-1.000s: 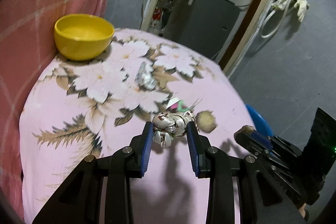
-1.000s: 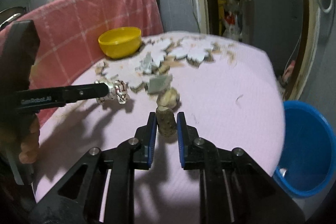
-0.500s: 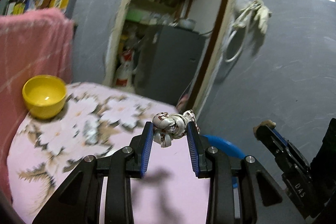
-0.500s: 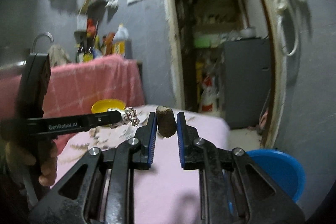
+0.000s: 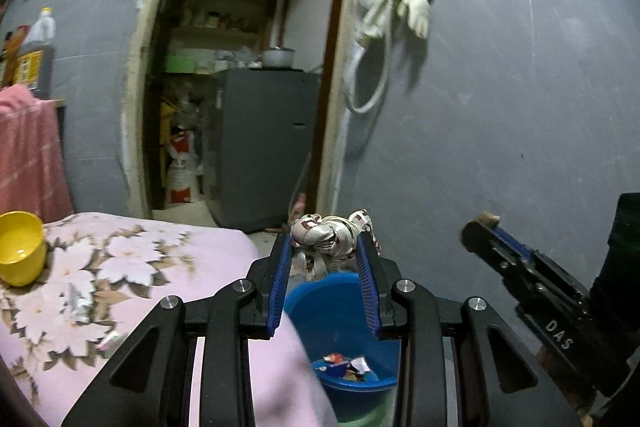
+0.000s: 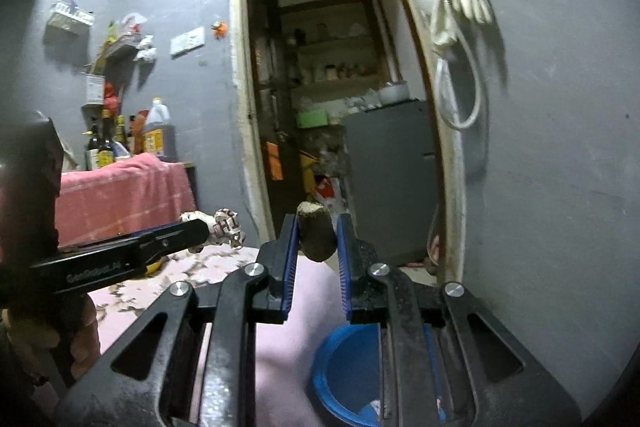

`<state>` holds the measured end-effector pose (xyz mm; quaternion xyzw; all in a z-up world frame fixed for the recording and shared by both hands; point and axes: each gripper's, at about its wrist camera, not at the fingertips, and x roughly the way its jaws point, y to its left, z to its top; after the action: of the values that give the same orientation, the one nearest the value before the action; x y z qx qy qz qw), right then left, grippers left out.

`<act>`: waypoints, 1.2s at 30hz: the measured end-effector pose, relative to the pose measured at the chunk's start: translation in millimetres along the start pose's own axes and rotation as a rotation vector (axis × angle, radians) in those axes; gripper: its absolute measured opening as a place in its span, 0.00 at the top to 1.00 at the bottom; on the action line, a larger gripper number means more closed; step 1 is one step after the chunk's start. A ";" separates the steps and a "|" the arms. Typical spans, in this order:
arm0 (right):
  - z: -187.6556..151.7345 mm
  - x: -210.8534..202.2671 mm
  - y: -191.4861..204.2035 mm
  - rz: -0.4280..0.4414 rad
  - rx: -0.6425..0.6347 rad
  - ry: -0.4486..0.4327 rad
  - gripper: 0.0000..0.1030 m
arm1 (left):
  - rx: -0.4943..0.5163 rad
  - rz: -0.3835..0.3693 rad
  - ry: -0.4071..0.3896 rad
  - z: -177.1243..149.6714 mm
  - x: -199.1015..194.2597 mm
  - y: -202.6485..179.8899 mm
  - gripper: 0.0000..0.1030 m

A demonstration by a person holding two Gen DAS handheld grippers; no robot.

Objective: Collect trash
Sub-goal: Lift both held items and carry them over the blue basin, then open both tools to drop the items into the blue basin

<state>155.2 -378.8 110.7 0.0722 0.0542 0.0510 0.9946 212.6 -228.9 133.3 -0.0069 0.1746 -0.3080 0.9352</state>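
My left gripper (image 5: pixel 325 247) is shut on a crumpled silver-and-red wrapper (image 5: pixel 326 237), held in the air above the blue bin (image 5: pixel 320 303). Several wrappers lie at the bin's bottom. In the right wrist view my right gripper (image 6: pixel 317 227) is shut on a brown vegetable stub (image 6: pixel 316 237), also raised, with the blue bin (image 6: pixel 344 367) low beneath it. The left gripper with its wrapper (image 6: pixel 224 223) shows at the left of that view; the right gripper (image 5: pixel 480 227) shows at the right of the left wrist view.
The table under a pink flowered cloth (image 5: pixel 132 267) lies to the left, with a yellow bowl (image 5: pixel 20 247) and a scrap of foil (image 5: pixel 80 301) on it. Ahead are a grey wall, an open doorway and a grey cabinet (image 5: pixel 260 139). Gloves and a hose (image 5: pixel 400 7) hang on the wall.
Both grippers rose off the table with their pieces and swung right toward the blue bin. The views tilted up from the cloth to the wall and doorway.
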 end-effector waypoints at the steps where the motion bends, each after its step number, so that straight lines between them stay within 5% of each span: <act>1: -3.1 1.0 -7.2 -0.013 0.009 0.011 0.52 | 0.007 -0.005 0.011 -0.9 6.2 -3.6 0.73; 25: -95.9 55.0 -104.3 -0.122 0.239 0.283 0.50 | 0.017 0.046 0.444 -76.4 141.2 -11.5 0.66; 36: -113.5 63.9 -110.6 -0.147 0.276 0.351 0.48 | -0.018 0.061 0.466 -84.4 146.1 6.2 0.64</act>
<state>215.7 -465.0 -23.8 0.1935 0.2378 -0.0175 0.9517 297.7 -300.4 6.3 0.0613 0.3886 -0.2715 0.8783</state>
